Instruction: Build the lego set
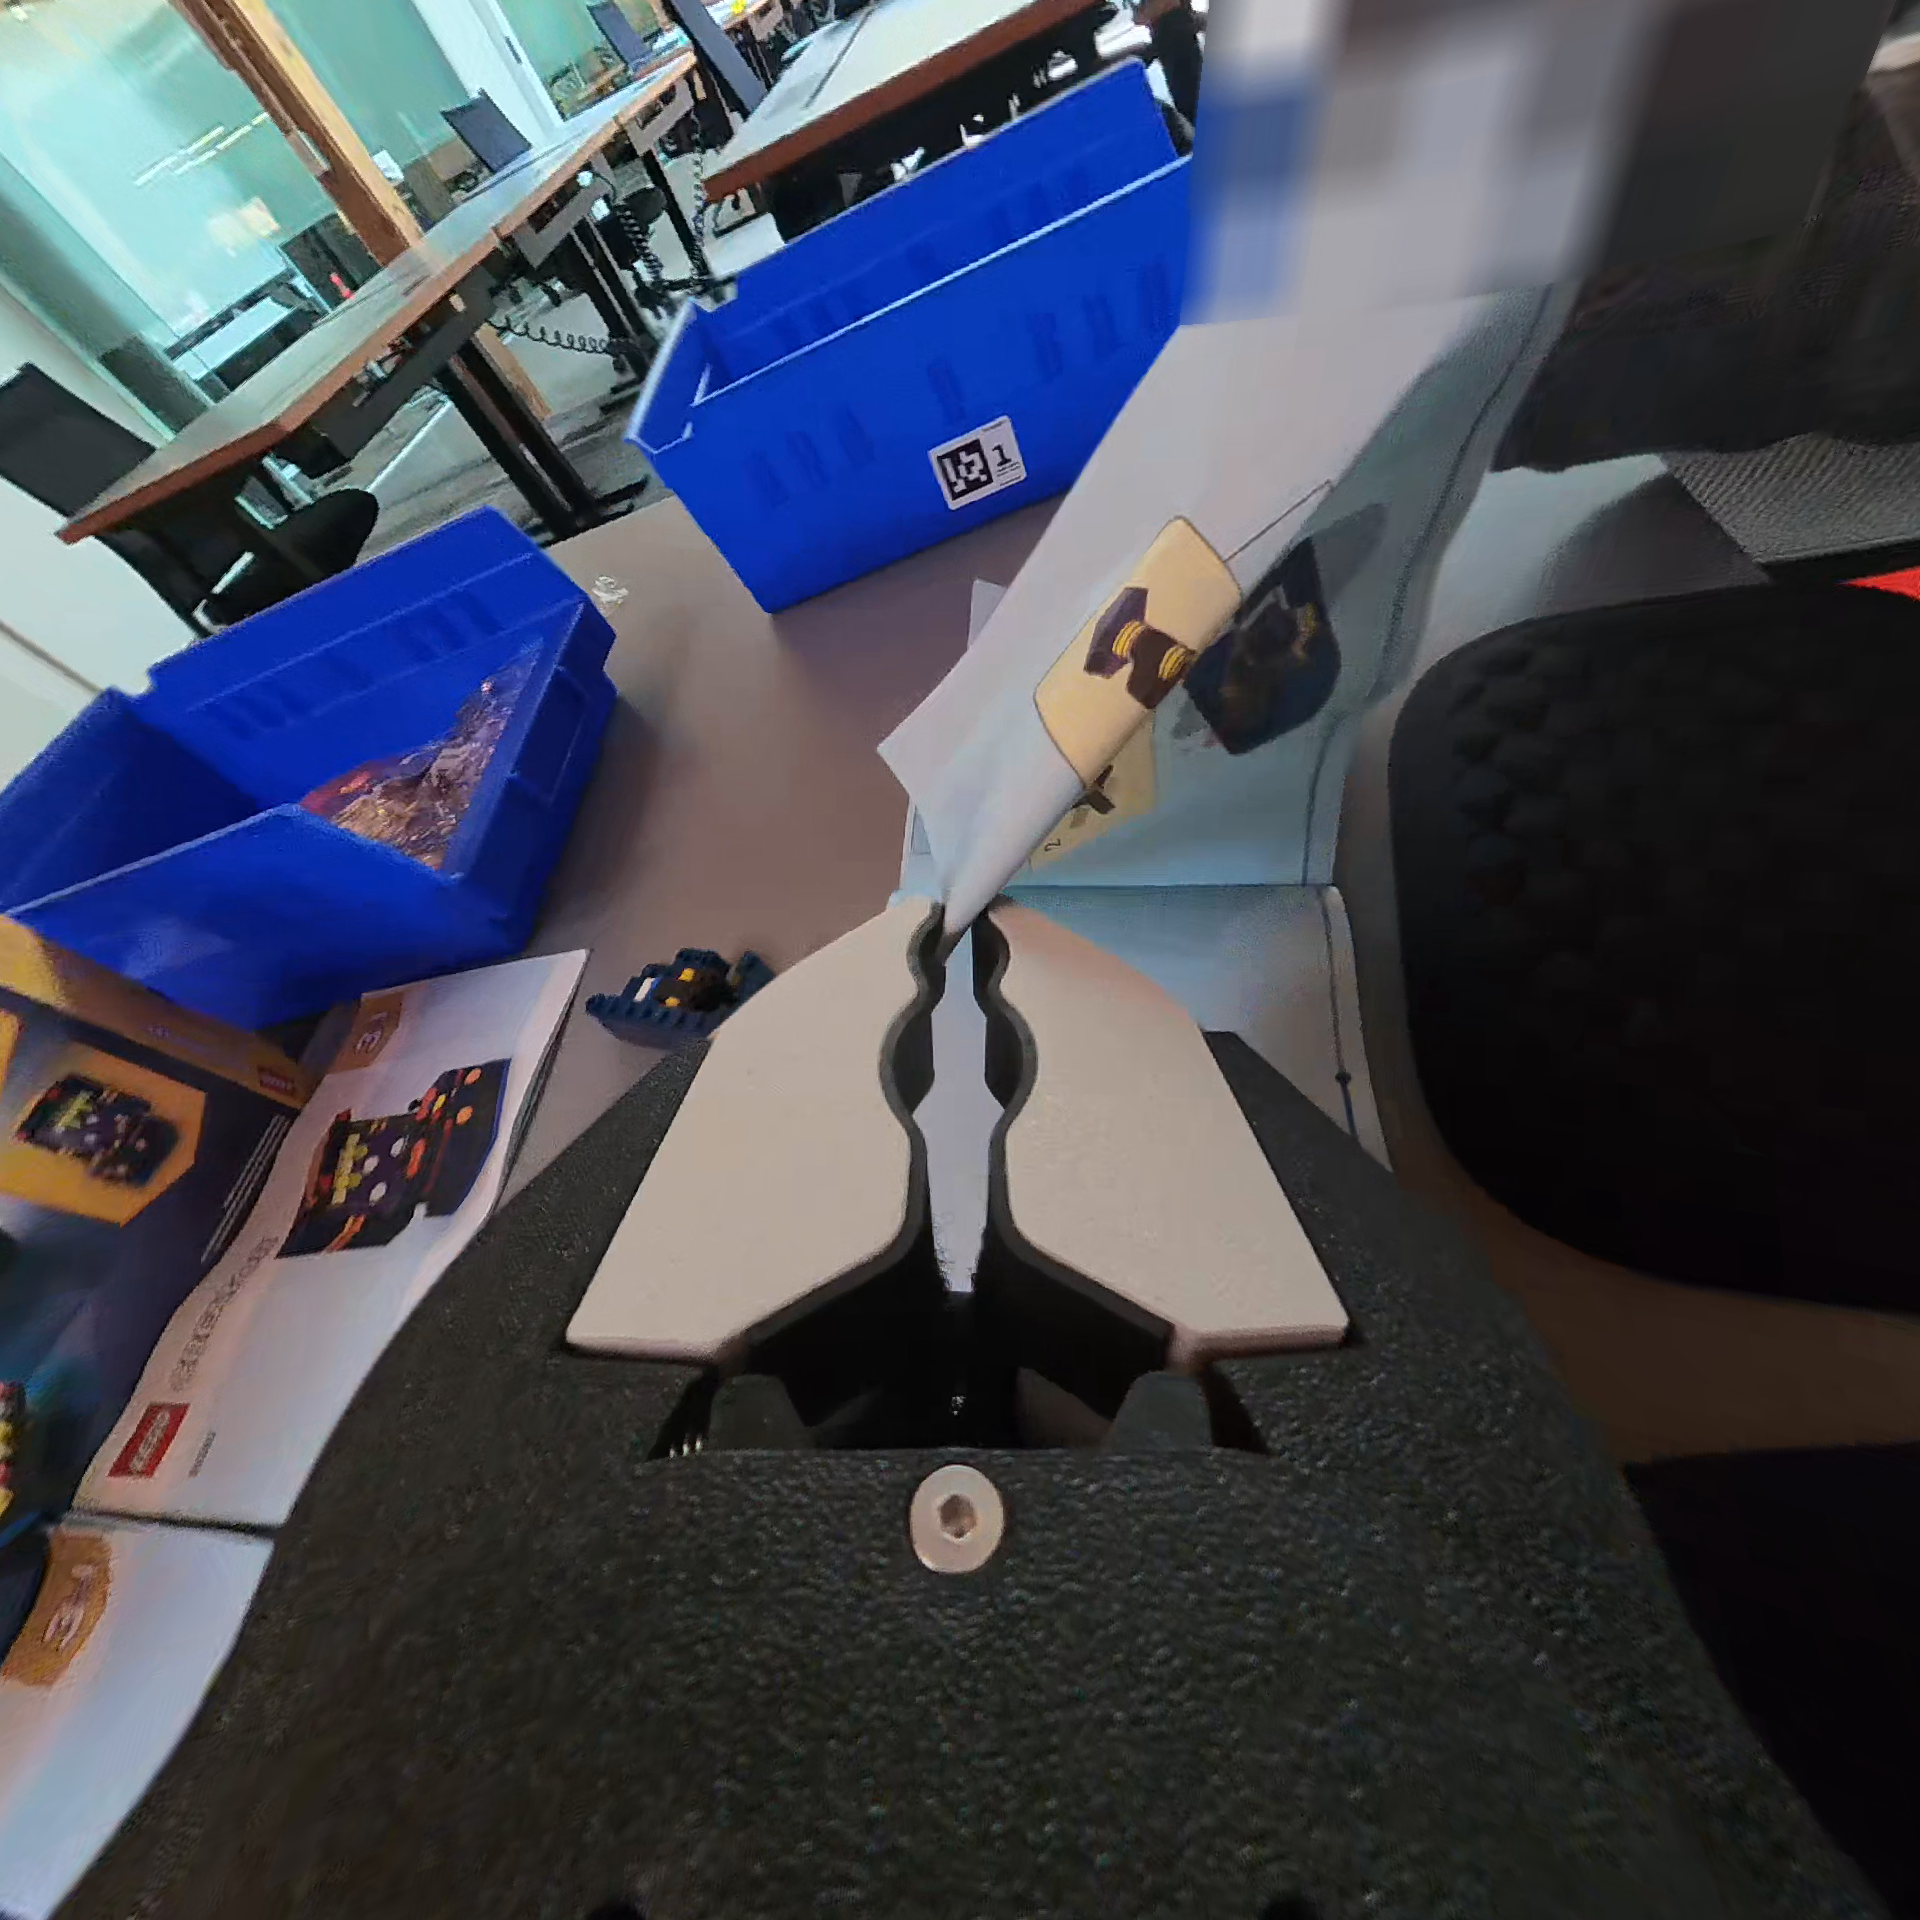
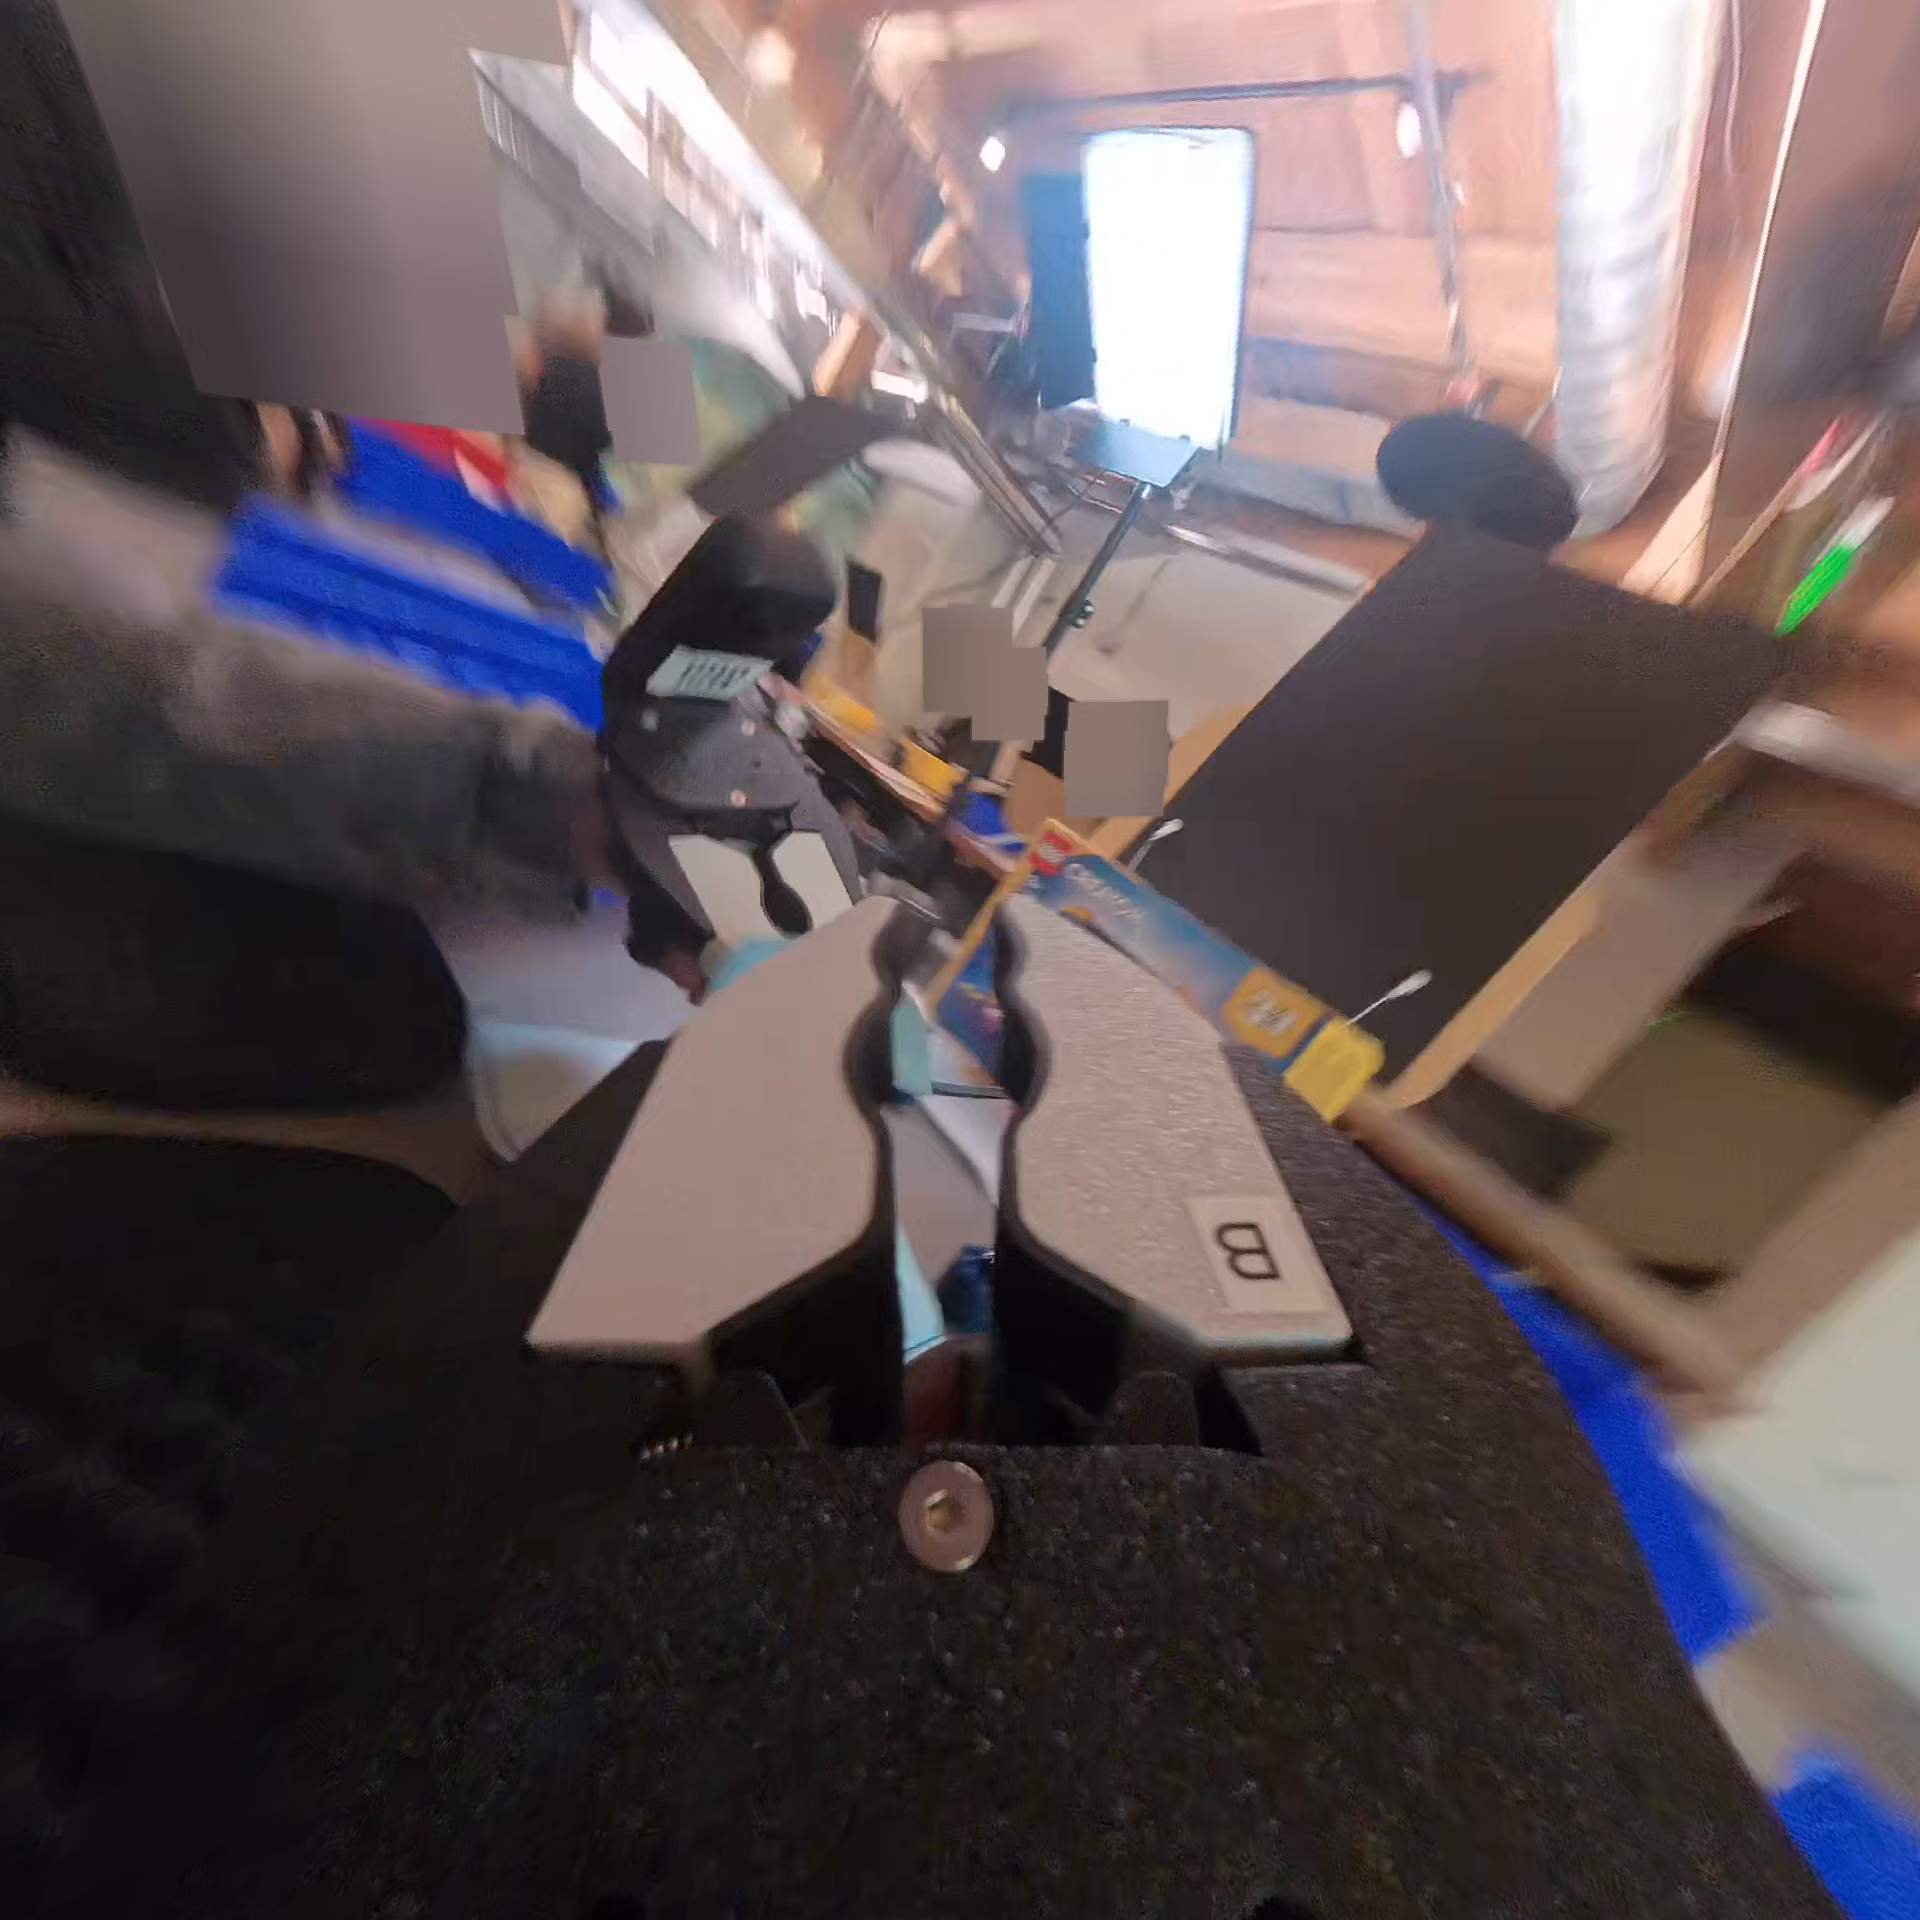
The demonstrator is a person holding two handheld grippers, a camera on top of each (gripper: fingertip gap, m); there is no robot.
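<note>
- The left gripper (image 1: pixel 958 920), at frame centre in its own view, pinches the corner of a pale-blue instruction sheet (image 1: pixel 1049 748); its fingertips are nearly together on the paper, which curls up and to the right.
- Lower left of that, a small dark-blue brick build (image 1: pixel 681 992) lies on the grey table (image 1: pixel 748 748), beside a booklet (image 1: pixel 343 1195) and two blue bins (image 1: pixel 312 790).
- The right gripper (image 2: pixel 945 925) has its jaws slightly parted; a blue-and-yellow box (image 2: pixel 1195 956) shows past the tips, but blur leaves it unclear whether anything is gripped.
</note>
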